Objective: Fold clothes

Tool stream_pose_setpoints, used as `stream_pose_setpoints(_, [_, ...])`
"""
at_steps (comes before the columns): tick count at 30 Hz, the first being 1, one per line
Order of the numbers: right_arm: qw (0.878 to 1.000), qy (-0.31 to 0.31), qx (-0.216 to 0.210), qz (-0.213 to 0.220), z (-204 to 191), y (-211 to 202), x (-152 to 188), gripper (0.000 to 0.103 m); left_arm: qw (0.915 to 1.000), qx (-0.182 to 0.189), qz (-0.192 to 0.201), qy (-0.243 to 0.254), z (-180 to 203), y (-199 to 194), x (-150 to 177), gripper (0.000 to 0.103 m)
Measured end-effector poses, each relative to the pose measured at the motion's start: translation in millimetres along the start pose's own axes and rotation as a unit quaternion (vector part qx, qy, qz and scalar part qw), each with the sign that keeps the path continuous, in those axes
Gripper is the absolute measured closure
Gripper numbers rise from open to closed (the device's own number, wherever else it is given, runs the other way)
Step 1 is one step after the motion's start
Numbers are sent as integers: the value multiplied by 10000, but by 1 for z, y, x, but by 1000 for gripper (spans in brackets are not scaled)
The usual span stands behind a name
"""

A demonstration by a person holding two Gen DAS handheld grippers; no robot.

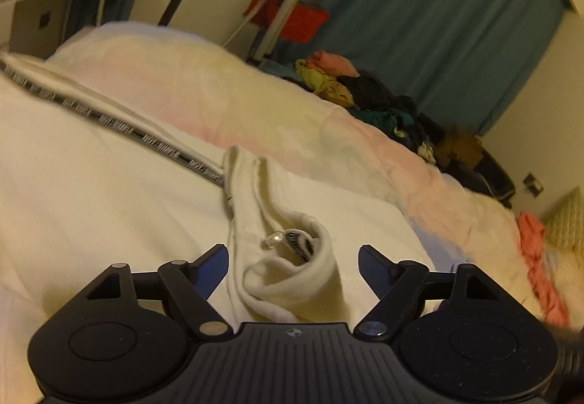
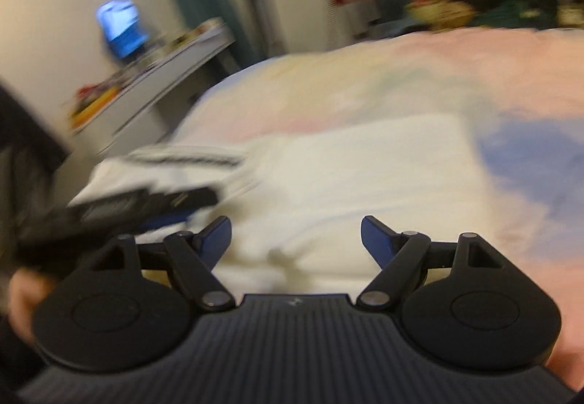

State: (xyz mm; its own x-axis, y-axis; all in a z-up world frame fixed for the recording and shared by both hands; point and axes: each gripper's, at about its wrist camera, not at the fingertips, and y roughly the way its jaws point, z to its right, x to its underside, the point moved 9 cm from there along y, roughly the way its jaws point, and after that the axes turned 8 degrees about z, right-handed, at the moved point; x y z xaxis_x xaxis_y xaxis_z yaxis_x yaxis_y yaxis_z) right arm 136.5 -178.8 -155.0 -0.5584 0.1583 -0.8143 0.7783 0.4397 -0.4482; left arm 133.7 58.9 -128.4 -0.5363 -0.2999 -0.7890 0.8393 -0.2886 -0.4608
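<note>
A cream white garment (image 1: 109, 177) with a black-and-white printed band (image 1: 120, 126) lies spread on the bed. Its ribbed cuff or collar (image 1: 292, 280) is bunched up between the fingers of my left gripper (image 1: 294, 267), which stands open just over it. In the blurred right wrist view the same white garment (image 2: 346, 177) lies ahead, and my right gripper (image 2: 295, 236) is open above it with nothing between its fingers. The other gripper (image 2: 120, 210) shows as a dark blur at the left of that view.
The bed has a pale pink and cream cover (image 1: 255, 101). A pile of mixed clothes (image 1: 365, 90) sits at its far edge, and a pink item (image 1: 536, 250) lies at the right. A desk (image 2: 164, 75) and teal curtains (image 1: 438, 20) stand beyond.
</note>
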Motion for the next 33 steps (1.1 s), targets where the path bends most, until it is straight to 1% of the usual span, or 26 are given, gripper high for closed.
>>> stream_pose_setpoints(2, [9996, 178, 214, -34, 14, 5, 2, 23, 9993, 123, 8, 349, 10, 3, 2, 31])
stream_pose_setpoints(6, [9965, 541, 622, -125, 41, 14, 6, 23, 9948, 84, 52, 1011, 24, 19, 7, 44])
stream_pose_setpoints(7, [9960, 598, 651, -134, 43, 12, 7, 23, 9929, 55, 0, 1189, 27, 25, 11, 47])
stream_pose_setpoints(8, [9955, 652, 673, -142, 45, 11, 8, 23, 9907, 18, -28, 1359, 30, 31, 14, 48])
stream_pose_setpoints(9, [9953, 673, 677, -147, 45, 8, 10, 24, 9885, -15, -45, 1511, 32, 34, 17, 50])
stream_pose_setpoints(11, [9951, 675, 708, -150, 47, 7, 11, 24, 9835, -79, -76, 1807, 35, 40, 22, 59])
stream_pose_setpoints(12, [9950, 658, 734, -162, 48, 9, 13, 24, 9831, -68, -70, 1830, 36, 41, 22, 69])
stream_pose_setpoints(13, [9950, 631, 759, -177, 48, 10, 13, 24, 9832, -48, -59, 1826, 35, 41, 21, 74])
stream_pose_setpoints(15, [9948, 576, 809, -208, 49, 11, 15, 24, 9892, 93, -251, 1443, 30, 41, 20, 80])
stream_pose_setpoints(17, [9946, 581, 835, -230, 52, 14, 15, 23, 9934, 243, -463, 1021, 25, 42, 18, 81])
stream_pose_setpoints(20, [9944, 594, 844, -214, 53, 15, 15, 22, 9951, 467, -778, 384, 18, 42, 15, 87])
stream_pose_setpoints(22, [9944, 581, 857, -193, 54, 17, 14, 22, 9932, 616, -985, -42, 13, 42, 12, 89])
stream_pose_setpoints(24, [9944, 578, 865, -160, 53, 18, 13, 22, 9889, 762, -1190, -468, 9, 41, 9, 89])
stream_pose_setpoints(27, [9940, 489, 958, -180, 54, 20, 14, 21, 9777, 978, -1492, -1104, 2, 40, 3, 89])
stream_pose_setpoints(28, [9938, 449, 995, -201, 54, 20, 14, 21, 9737, 987, -1633, -1246, -4, 45, 10, 86])
stream_pose_setpoints(29, [9937, 424, 1016, -213, 54, 21, 15, 21, 9719, 955, -1689, -1332, -11, 48, 16, 85])
stream_pose_setpoints(31, [9935, 413, 1041, -211, 54, 22, 15, 21, 9744, 975, -1601, -1243, -14, 51, 21, 78])
stream_pose_setpoints(32, [9934, 415, 1054, -202, 54, 22, 14, 21, 9758, 989, -1549, -1188, -15, 52, 23, 78])
stream_pose_setpoints(33, [9932, 416, 1066, -192, 55, 22, 14, 21, 9788, 1088, -1472, -921, -9, 52, 22, 75])
